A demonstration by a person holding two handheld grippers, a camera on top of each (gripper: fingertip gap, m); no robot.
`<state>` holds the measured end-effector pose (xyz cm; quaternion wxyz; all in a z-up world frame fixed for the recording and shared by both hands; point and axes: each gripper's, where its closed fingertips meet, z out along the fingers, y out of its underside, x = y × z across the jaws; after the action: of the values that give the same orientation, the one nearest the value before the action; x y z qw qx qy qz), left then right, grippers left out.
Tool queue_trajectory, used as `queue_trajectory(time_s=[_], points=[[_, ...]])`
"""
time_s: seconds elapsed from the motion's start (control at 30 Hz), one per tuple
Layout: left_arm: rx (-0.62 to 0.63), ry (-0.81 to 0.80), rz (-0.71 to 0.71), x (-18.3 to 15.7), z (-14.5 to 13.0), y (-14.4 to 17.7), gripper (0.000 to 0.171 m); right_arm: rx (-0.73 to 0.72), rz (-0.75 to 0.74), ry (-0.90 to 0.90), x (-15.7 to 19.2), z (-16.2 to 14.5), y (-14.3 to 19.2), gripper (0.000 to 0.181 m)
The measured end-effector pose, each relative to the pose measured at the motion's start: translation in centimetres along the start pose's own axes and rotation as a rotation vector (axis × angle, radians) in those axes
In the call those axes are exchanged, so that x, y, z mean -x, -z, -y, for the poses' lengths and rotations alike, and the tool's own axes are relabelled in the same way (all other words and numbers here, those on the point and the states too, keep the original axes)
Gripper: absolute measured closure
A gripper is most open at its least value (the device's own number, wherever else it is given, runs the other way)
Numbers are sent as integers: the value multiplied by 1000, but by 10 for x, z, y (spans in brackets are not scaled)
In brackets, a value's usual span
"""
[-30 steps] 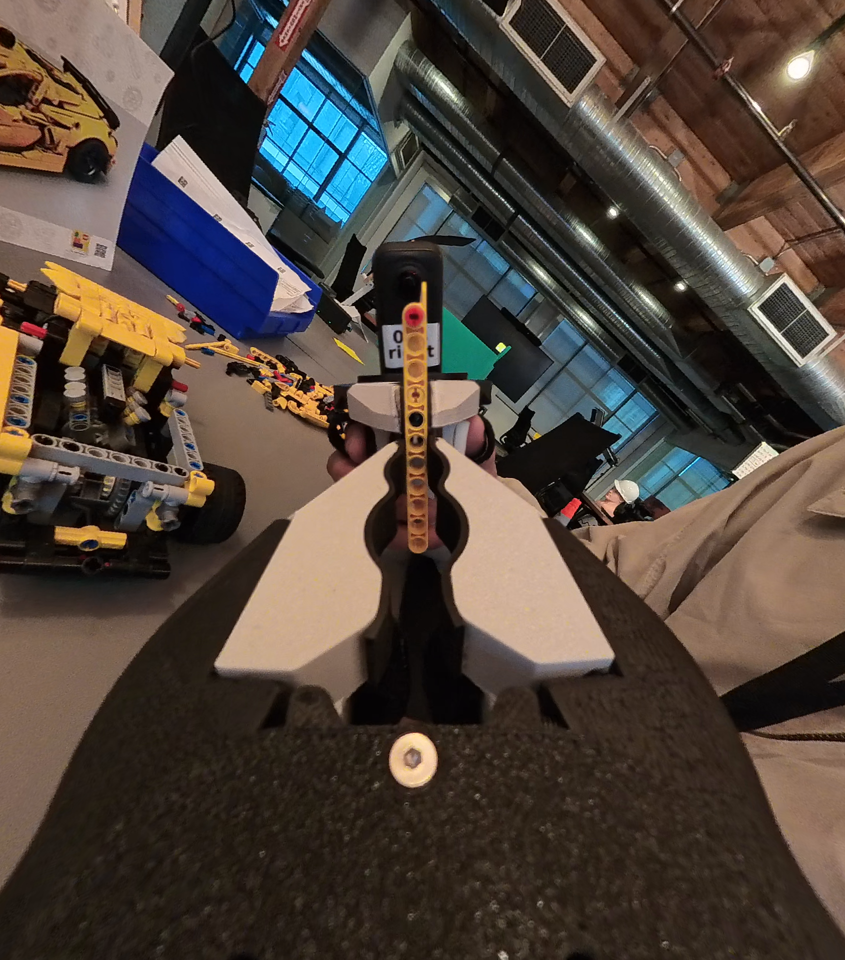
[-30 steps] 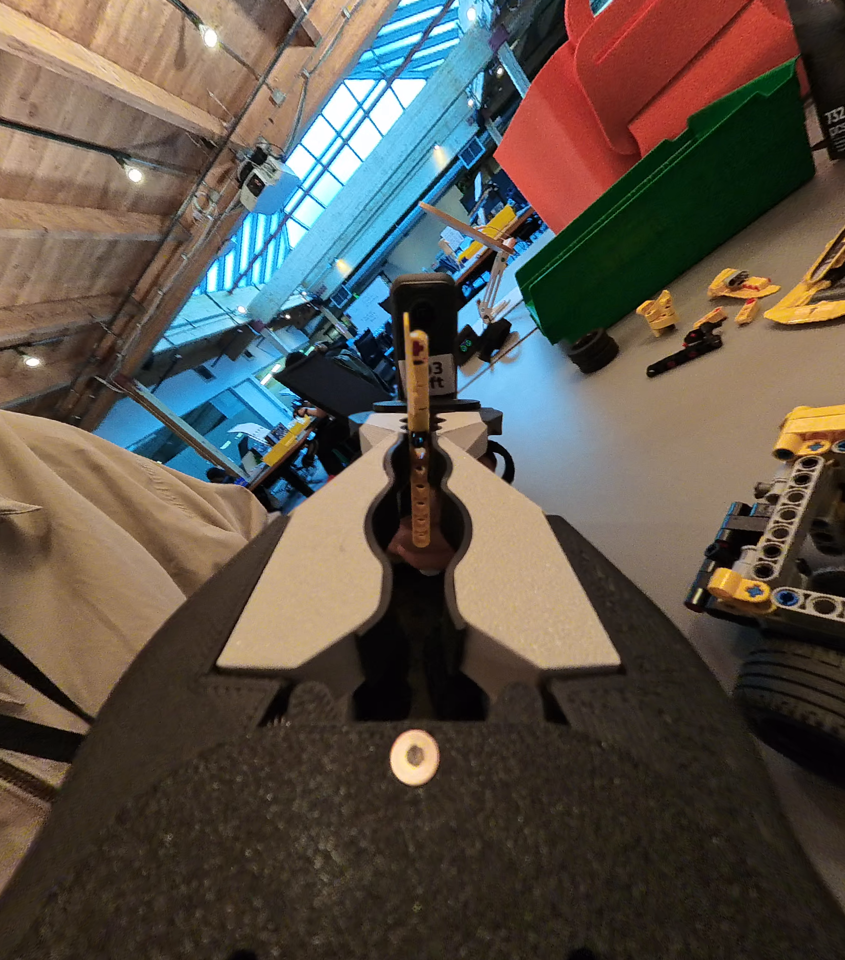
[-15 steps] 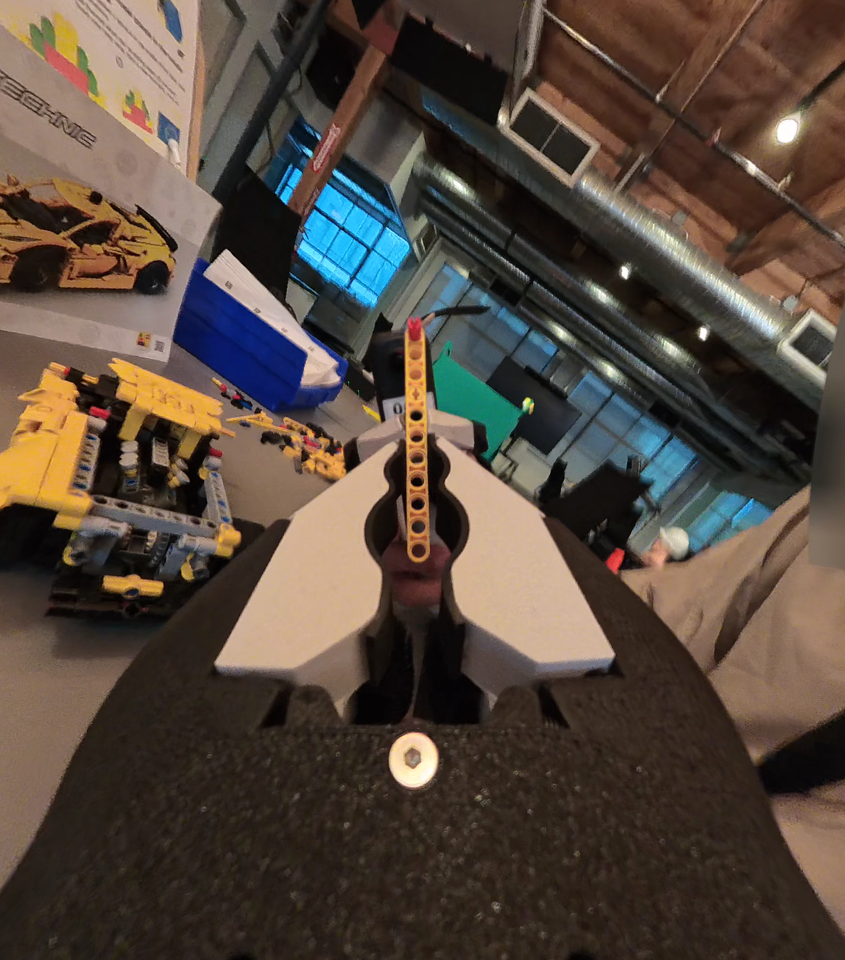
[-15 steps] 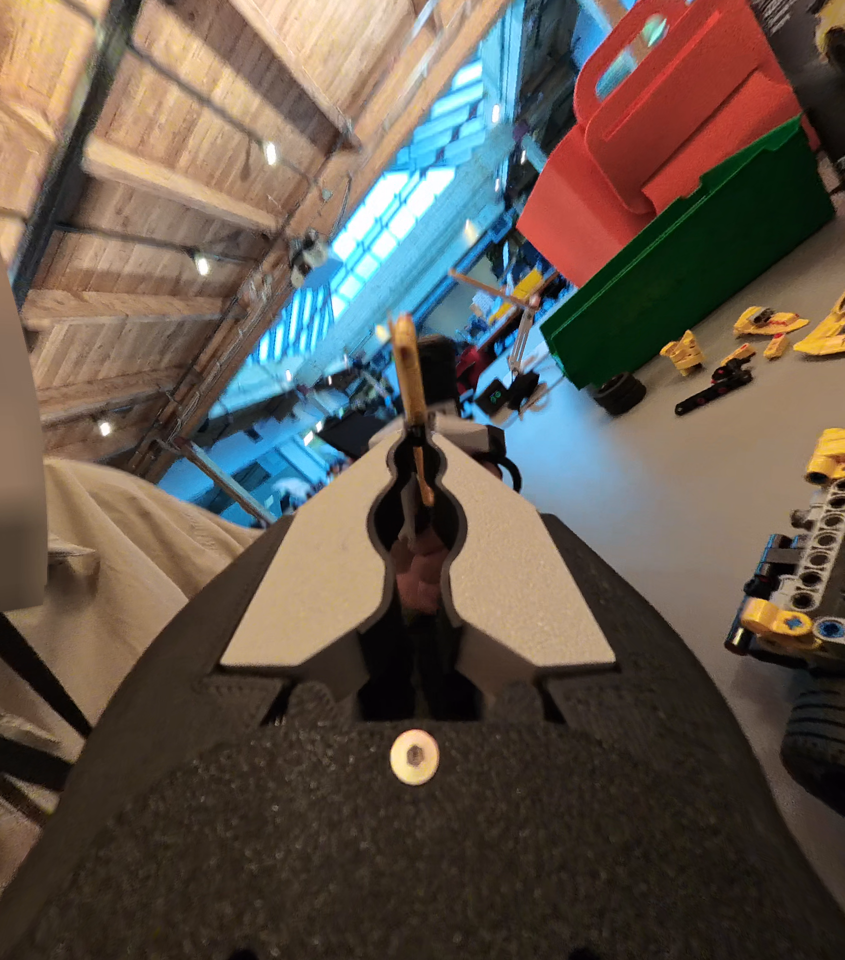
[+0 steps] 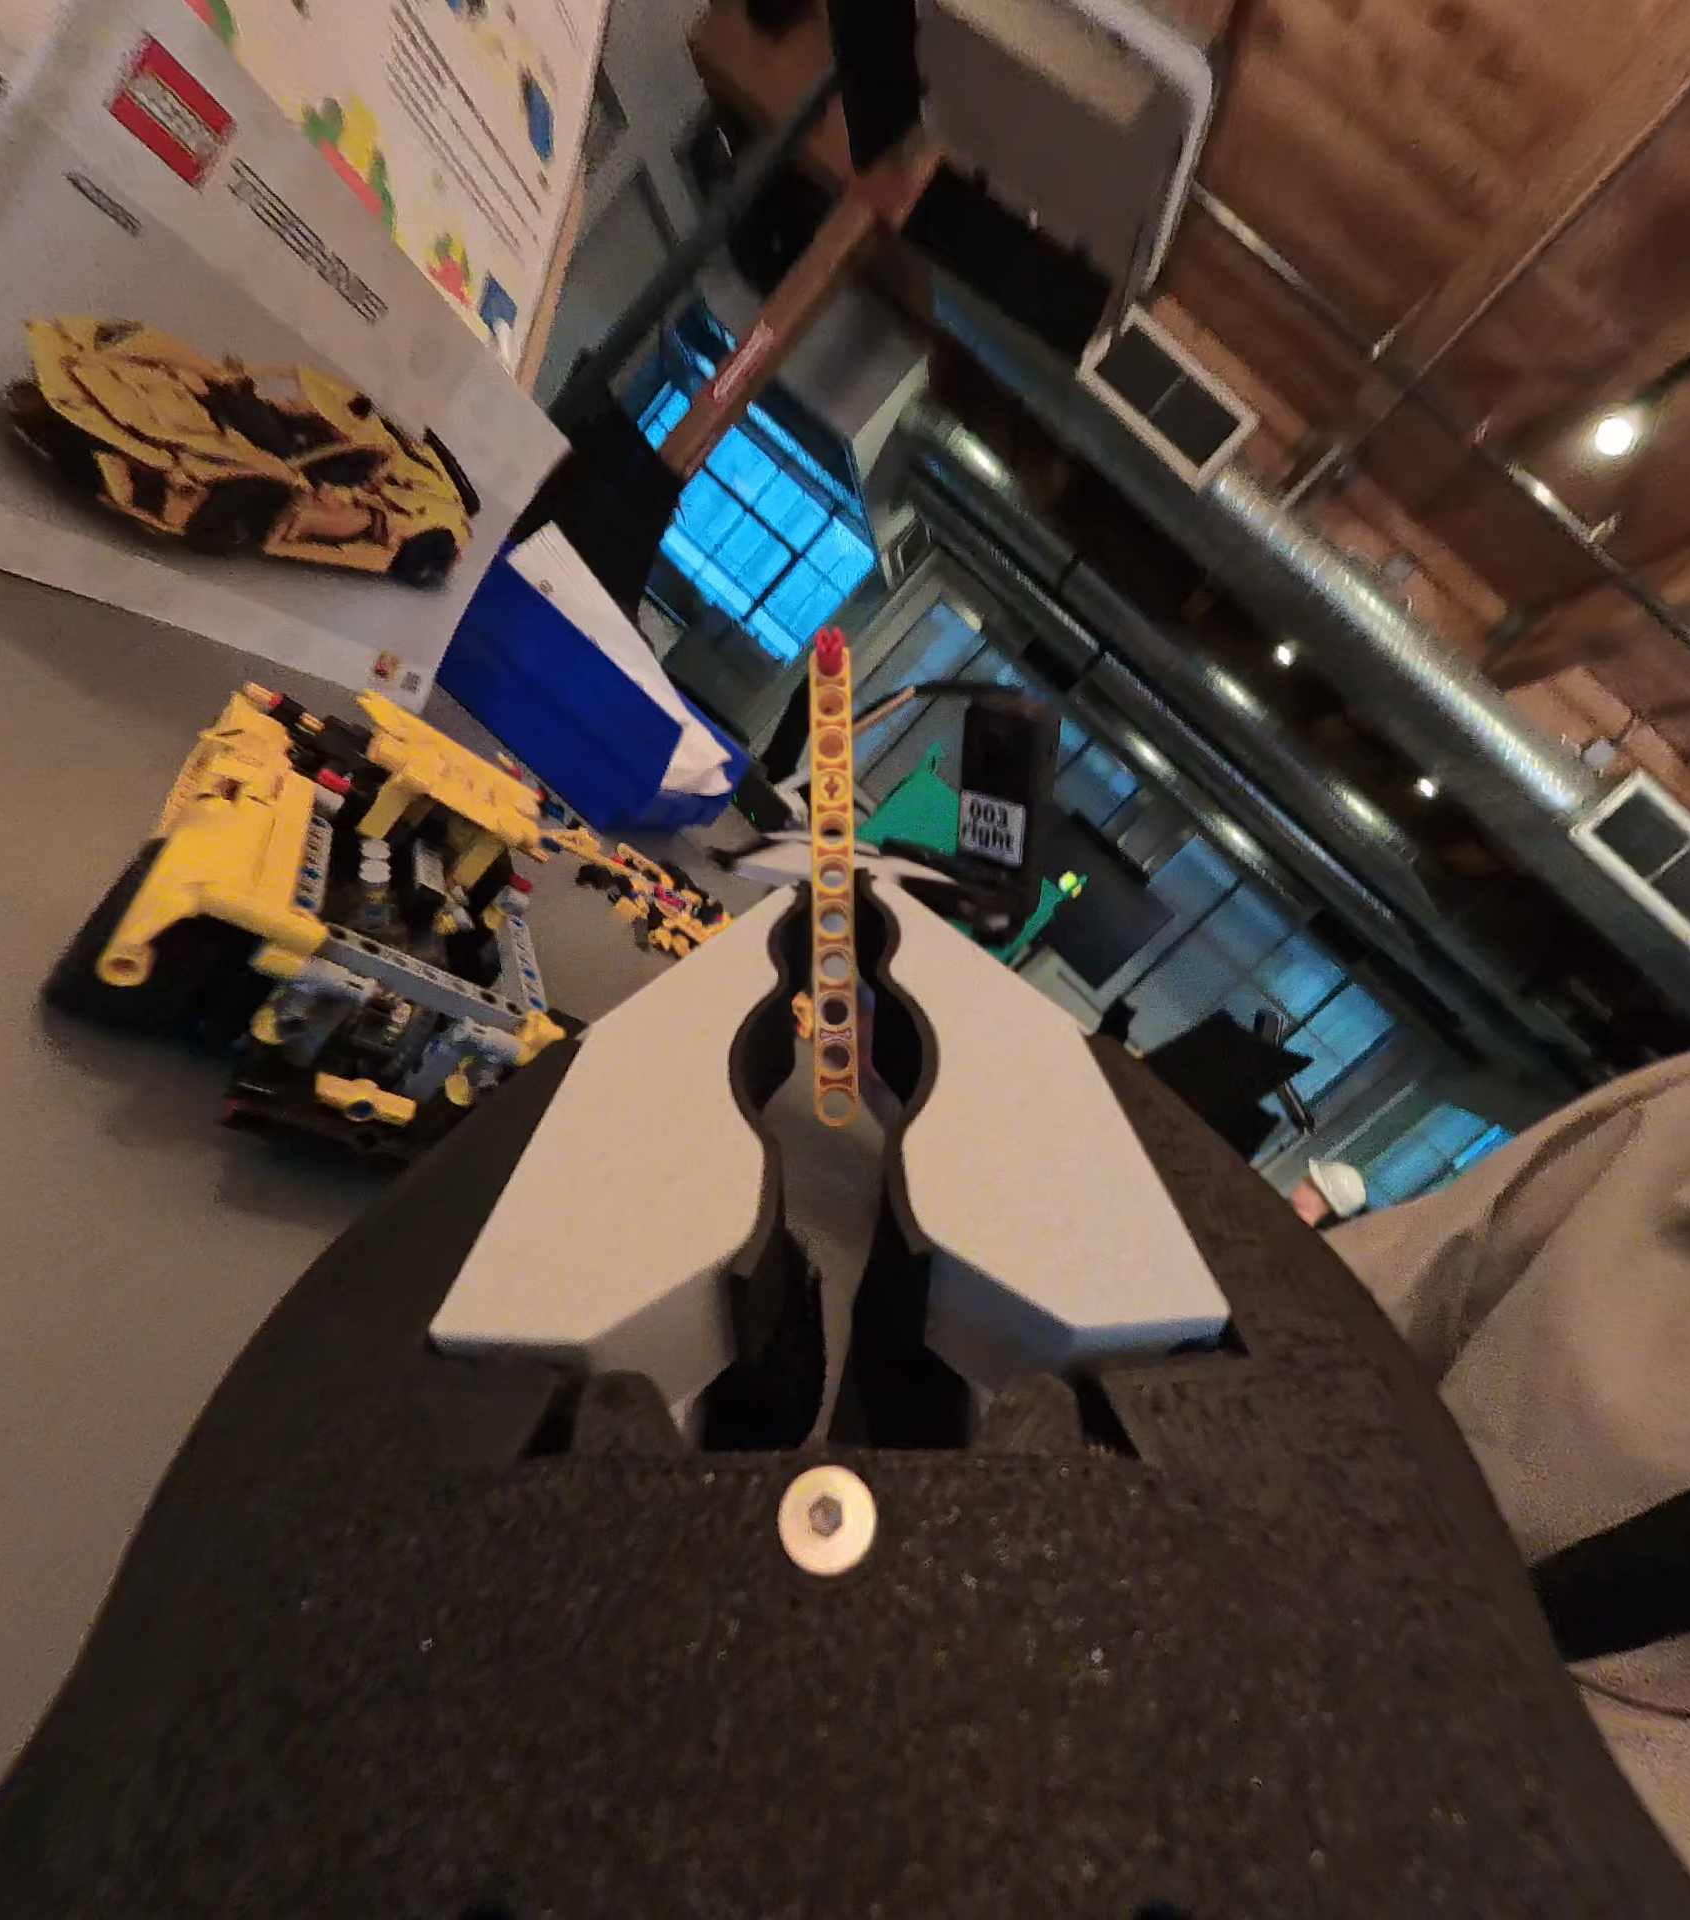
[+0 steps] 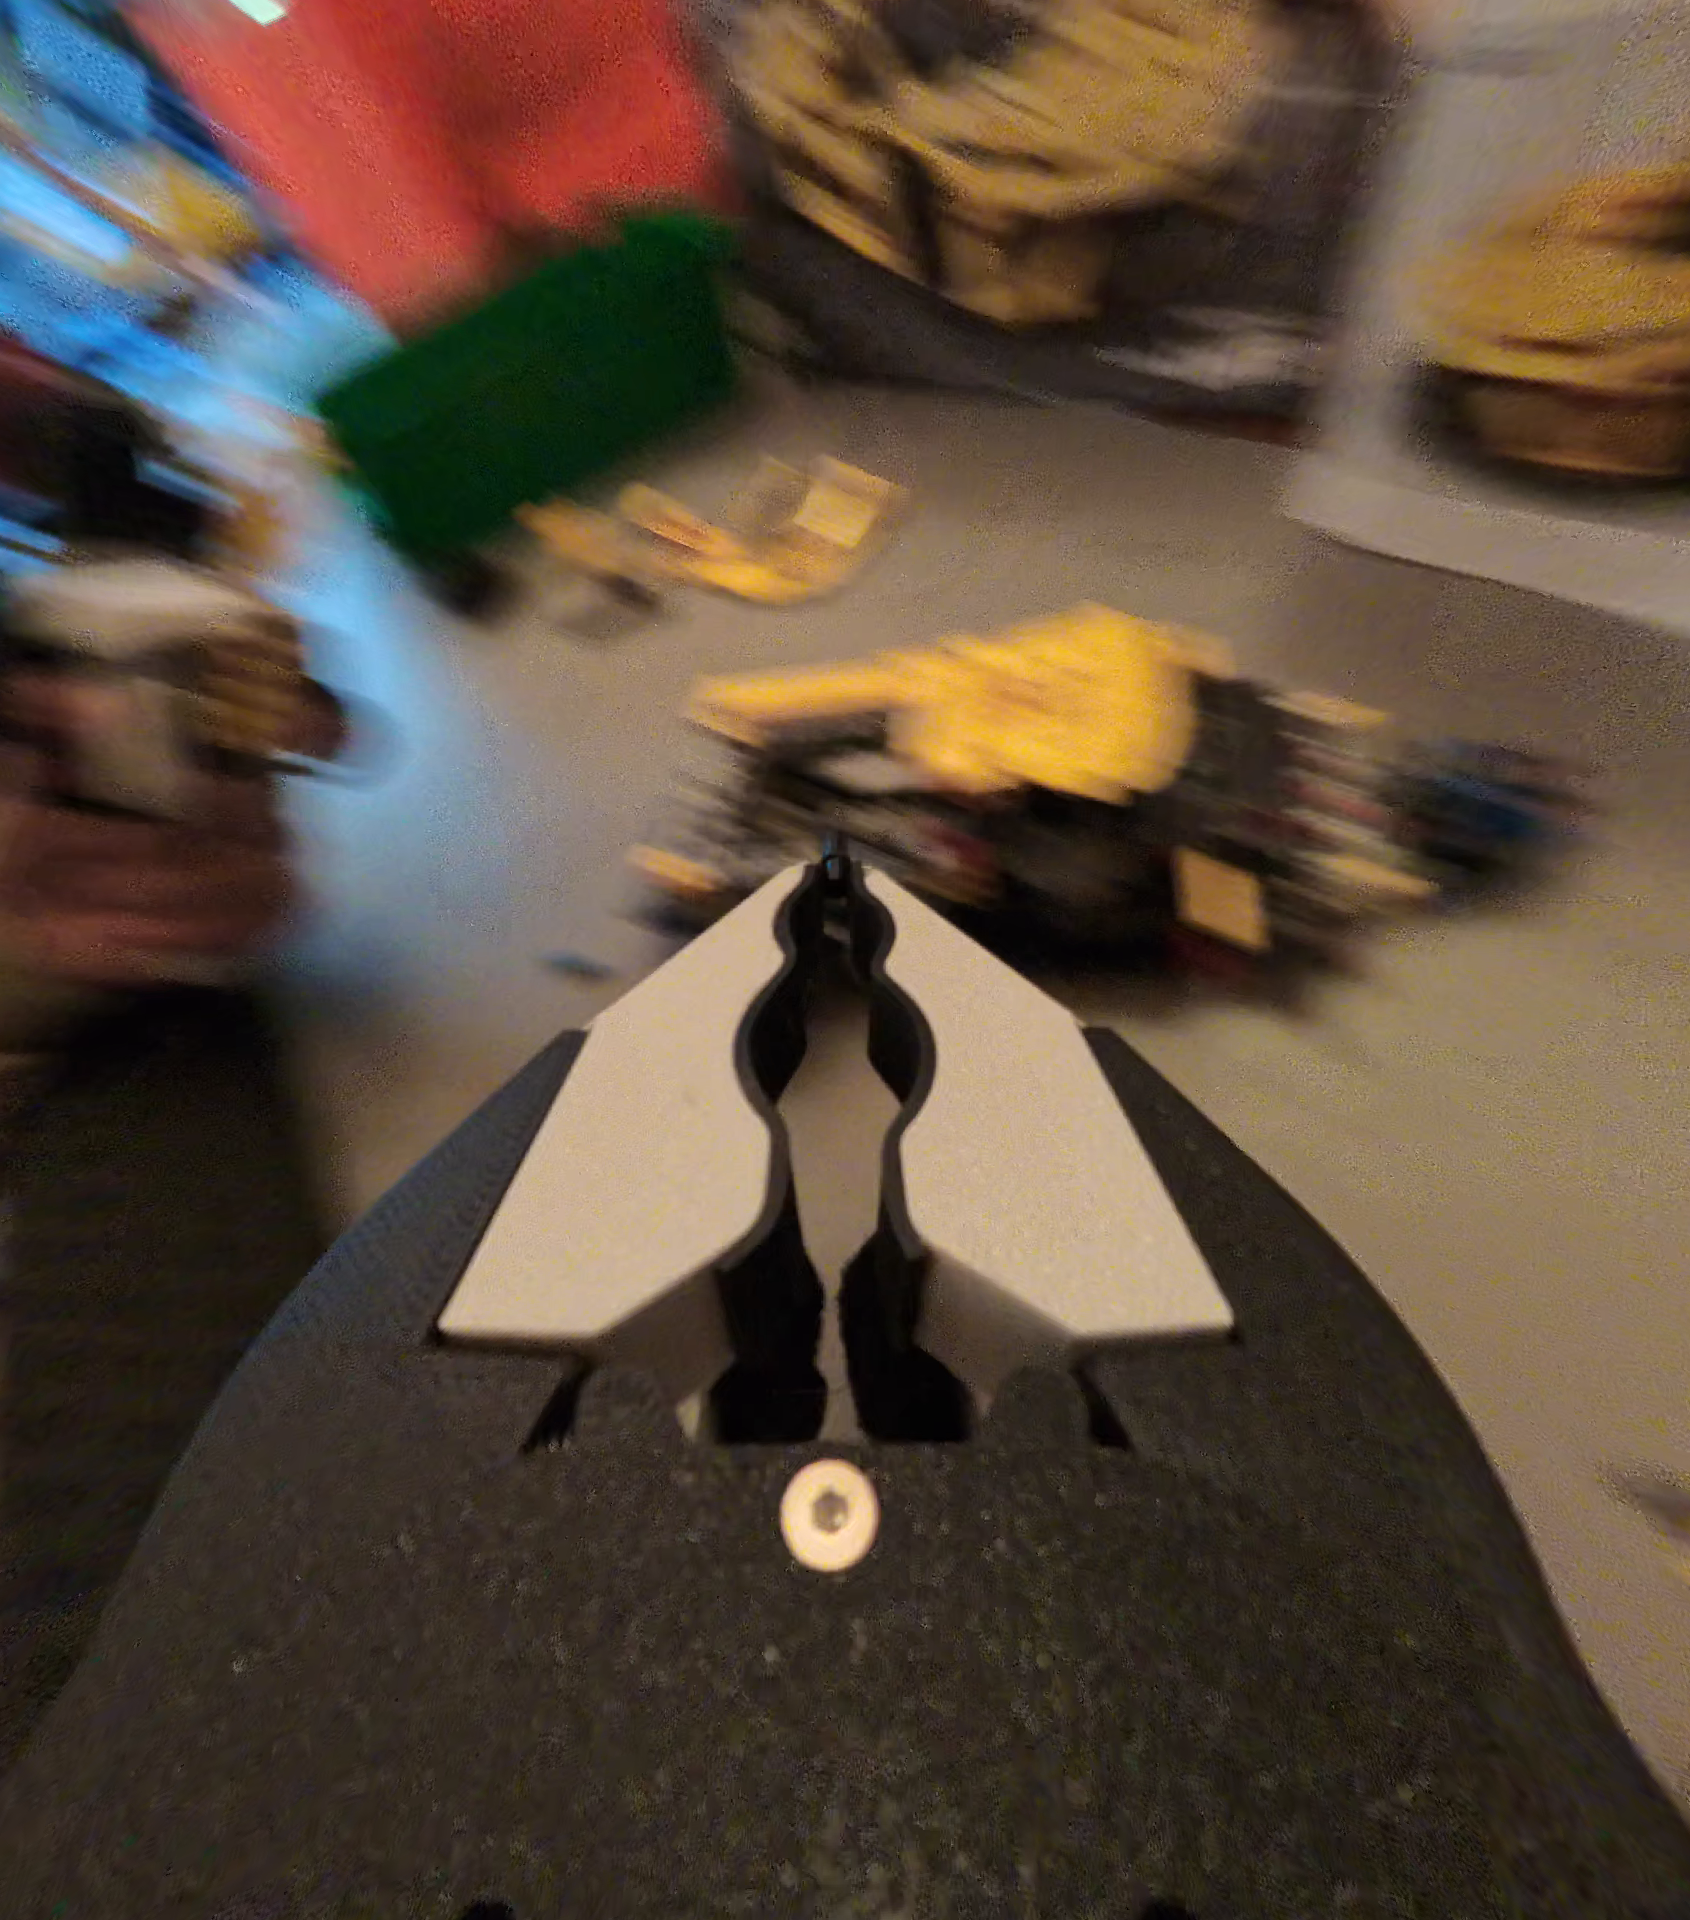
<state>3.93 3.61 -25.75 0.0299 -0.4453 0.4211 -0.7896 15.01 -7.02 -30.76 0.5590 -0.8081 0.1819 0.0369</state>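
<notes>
My left gripper (image 5: 833, 896) is shut on a long yellow beam with holes (image 5: 830, 821) and holds it upright above the grey table (image 5: 41, 1247). A red pin (image 5: 828, 646) sits in the beam's top end. My right gripper shows farther off behind the beam (image 5: 997, 779), apart from it. The right wrist view is heavily blurred. There my right gripper (image 6: 830, 883) is shut, and a small black piece (image 6: 830, 857) sticks out at its tips. It points at a half-built yellow and black car model (image 6: 1049, 769), which also shows in the left wrist view (image 5: 321, 883).
A blue bin with papers (image 5: 560, 686) and a box with a yellow car picture (image 5: 197, 416) stand behind the model. Loose yellow parts (image 5: 654, 894) lie on the table. A green bin (image 6: 529, 384) and red bin (image 6: 467, 125) stand at the back. A person's beige shirt (image 5: 1599, 1299) is at right. Tip to tip, the grippers are about 15 centimetres apart.
My right gripper has come off the yellow beam and swung fast toward the car model. My left gripper has tilted up and still holds the beam.
</notes>
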Motion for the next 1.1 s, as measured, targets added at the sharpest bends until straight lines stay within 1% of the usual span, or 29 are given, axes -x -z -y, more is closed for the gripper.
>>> queue_trajectory(time_s=[0.03, 0.07, 0.1, 0.13, 0.23, 0.3, 0.43, 0.47, 0.5, 0.53, 0.57, 0.6, 0.63, 0.67, 0.7, 0.73, 0.77, 0.83, 0.87, 0.9, 0.93, 0.97, 1.0, 1.1], points=[[12, 12, -17, -3, -3, -3, 166, 94, -181, 58, -44, -15, 20, 179], [18, 35, -28, -3, -5, -6, 165, 207, -326, 99, -83, -32, 44, 179], [35, 49, -23, -1, -8, -8, 166, 293, -411, 122, -110, -47, 66, 178], [60, 52, -9, 2, -12, -9, 166, 319, -440, 132, -126, -54, 83, 178], [109, 29, -6, 1, -21, -15, 166, 358, -473, 111, -150, -69, 114, 178], [137, 13, 11, 3, -26, -17, 166, 364, -469, 83, -155, -73, 121, 171], [144, 32, -3, 2, -27, -17, 166, 361, -482, 47, -161, -74, 124, 171], [139, 39, -5, 2, -27, -17, 166, 353, -463, 29, -153, -70, 120, 169], [134, 46, -11, 2, -26, -17, 166, 311, -406, 15, -135, -58, 108, 167], [128, 57, -22, 0, -25, -16, 166, 225, -318, 13, -108, -40, 90, 167], [124, 68, -33, -1, -24, -16, 166, 116, -191, 10, -70, -19, 67, 167], [124, 77, -39, -1, -24, -16, 166, 13, -25, -11, -24, -1, 44, 166], [126, 86, -46, -2, -25, -16, 166, -69, 145, -64, 22, 13, 24, 160], [126, 94, -60, -4, -25, -16, 166, -105, 295, -127, 61, 20, 6, 150], [123, 99, -72, -6, -24, -16, 166, -129, 398, -190, 89, 25, -8, 149], [123, 99, -79, -7, -25, -16, 166, -162, 459, -240, 106, 30, -18, 149], [120, 98, -79, -8, -24, -15, 166, -201, 492, -268, 114, 36, -25, 150], [116, 106, -93, -10, -24, -15, 166, -270, 520, -330, 115, 44, -33, 155], [118, 114, -103, -12, -25, -15, 166, -291, 585, -358, 122, 48, -31, 159], [124, 119, -109, -13, -26, -15, 166, -290, 637, -384, 127, 50, -30, 159], [135, 123, -113, -13, -28, -15, 166, -281, 648, -394, 127, 50, -32, 161], [154, 125, -115, -14, -32, -16, 166, -269, 638, -384, 125, 48, -34, 166], [176, 125, -117, -15, -36, -18, 166, -255, 625, -370, 123, 45, -36, 175], [219, 71, -67, -10, -44, -20, 165, -203, 635, -371, 123, 39, -35, 176]])
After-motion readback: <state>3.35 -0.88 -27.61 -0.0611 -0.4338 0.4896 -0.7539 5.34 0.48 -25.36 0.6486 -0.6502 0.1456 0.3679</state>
